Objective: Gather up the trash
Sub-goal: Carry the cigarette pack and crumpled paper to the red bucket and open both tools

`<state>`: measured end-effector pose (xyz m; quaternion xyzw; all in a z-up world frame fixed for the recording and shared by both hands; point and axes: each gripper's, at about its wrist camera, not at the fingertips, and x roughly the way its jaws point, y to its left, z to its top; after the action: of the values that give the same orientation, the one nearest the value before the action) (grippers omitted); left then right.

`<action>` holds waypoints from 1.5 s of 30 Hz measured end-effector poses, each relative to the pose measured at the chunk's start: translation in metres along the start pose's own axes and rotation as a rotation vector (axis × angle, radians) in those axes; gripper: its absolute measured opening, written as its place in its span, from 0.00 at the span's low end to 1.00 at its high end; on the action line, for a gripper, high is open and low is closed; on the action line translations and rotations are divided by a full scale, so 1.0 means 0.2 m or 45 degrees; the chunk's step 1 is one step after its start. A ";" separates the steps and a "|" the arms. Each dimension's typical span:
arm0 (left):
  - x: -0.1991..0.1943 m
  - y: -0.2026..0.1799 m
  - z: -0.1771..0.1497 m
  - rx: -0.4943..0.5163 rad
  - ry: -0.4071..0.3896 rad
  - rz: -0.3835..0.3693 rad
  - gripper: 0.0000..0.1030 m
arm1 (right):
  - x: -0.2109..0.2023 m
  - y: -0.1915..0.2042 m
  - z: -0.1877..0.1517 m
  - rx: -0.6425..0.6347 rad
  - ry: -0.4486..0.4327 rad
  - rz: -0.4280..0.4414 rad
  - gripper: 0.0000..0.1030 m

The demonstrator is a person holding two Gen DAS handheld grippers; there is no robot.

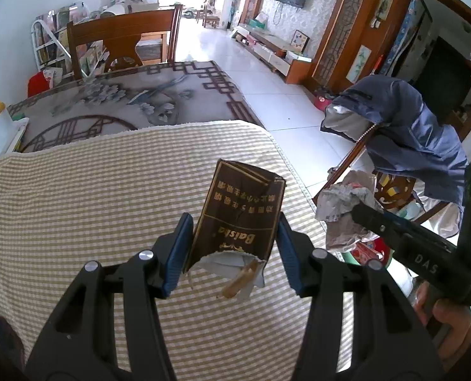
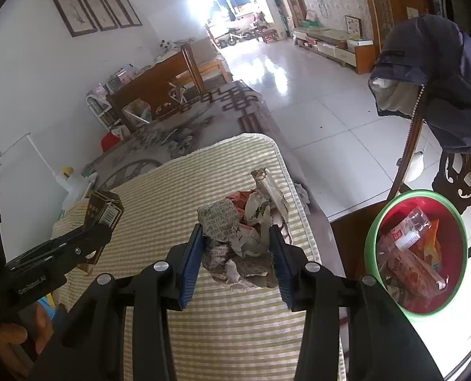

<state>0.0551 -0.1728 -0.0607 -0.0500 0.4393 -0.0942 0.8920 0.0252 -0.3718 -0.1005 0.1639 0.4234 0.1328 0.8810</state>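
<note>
My left gripper [image 1: 235, 241] is shut on a dark brown torn cigarette pack [image 1: 240, 216], held above the striped cloth. My right gripper [image 2: 235, 254] is shut on a crumpled wad of printed paper [image 2: 241, 238], held over the cloth's right edge. In the left wrist view the right gripper [image 1: 359, 206] with the paper wad [image 1: 343, 209] shows at the right. In the right wrist view the left gripper [image 2: 103, 222] with the pack [image 2: 103, 211] shows at the left. A green-rimmed red bin [image 2: 416, 254] holding several wrappers stands on the floor at the right, below table level.
The yellow striped cloth [image 1: 92, 206] covers the near part of the table; a patterned grey cover [image 1: 124, 101] lies beyond. A wooden chair [image 1: 124, 41] stands at the far end. A chair with a blue jacket [image 1: 410, 127] stands right of the table, beside the bin.
</note>
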 end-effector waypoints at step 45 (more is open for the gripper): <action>0.21 -0.62 0.11 0.219 0.055 -0.100 0.49 | -0.22 -0.60 0.07 0.232 -0.091 -0.099 0.39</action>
<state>0.0833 -0.3021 -0.0586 0.0117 0.4466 -0.1674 0.8789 0.0204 -0.5001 -0.1096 0.2313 0.4081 0.0534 0.8815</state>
